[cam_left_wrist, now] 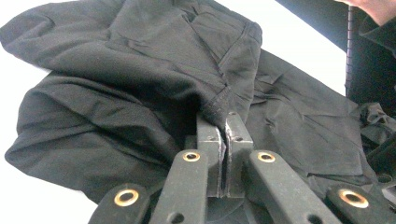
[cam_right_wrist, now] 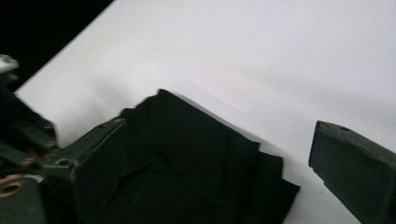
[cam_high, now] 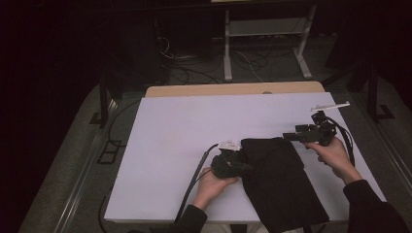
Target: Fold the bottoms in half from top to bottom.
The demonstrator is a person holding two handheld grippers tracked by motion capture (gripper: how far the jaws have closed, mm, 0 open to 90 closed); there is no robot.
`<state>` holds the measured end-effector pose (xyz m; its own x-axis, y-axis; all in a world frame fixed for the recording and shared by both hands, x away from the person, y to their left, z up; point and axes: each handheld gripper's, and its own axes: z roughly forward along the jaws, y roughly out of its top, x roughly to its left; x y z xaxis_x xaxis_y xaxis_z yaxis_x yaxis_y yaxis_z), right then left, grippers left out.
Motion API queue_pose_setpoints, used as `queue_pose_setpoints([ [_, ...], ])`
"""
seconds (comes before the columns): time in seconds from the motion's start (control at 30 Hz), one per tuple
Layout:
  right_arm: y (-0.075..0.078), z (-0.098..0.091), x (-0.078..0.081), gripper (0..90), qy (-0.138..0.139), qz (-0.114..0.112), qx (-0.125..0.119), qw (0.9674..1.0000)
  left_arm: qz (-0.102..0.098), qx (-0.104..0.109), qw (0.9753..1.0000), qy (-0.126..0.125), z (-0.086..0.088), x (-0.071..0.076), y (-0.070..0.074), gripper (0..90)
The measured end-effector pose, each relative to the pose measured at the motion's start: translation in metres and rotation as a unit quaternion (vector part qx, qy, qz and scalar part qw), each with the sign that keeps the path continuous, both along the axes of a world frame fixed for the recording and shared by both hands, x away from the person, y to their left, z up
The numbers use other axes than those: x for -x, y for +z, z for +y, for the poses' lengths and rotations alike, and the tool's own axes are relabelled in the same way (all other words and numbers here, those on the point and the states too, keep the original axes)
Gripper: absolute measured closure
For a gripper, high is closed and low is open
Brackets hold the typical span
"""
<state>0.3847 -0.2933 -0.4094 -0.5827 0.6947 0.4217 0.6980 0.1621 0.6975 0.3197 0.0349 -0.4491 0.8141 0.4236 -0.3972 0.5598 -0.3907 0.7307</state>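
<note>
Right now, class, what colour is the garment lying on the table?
Plain black, no pattern. The garment shows best in the left gripper view, against the white table.

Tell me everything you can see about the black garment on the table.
The black garment is a dark, matte woven cloth, folded into a long slab lying flat on the white table, its near end hanging over the table's front edge. The left gripper view shows creases, stitched seams and layered folds. The left gripper is shut on a seamed edge at its left side. The right gripper hovers open above its far right corner, not pressing on it.
</note>
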Motion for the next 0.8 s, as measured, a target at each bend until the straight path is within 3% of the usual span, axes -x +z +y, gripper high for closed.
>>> queue_pose_setpoints([
  [0.6,-0.032,0.000,-0.023,14.3,0.015,0.040,0.003,0.9991,0.001,0.012,0.9999,0.003,-0.005,0.001,-0.002,86.9],
  [0.8,-0.041,-0.004,-0.029,22.9,0.019,0.054,-0.008,0.9983,0.000,0.012,0.9999,0.005,-0.005,0.002,-0.002,86.9],
])
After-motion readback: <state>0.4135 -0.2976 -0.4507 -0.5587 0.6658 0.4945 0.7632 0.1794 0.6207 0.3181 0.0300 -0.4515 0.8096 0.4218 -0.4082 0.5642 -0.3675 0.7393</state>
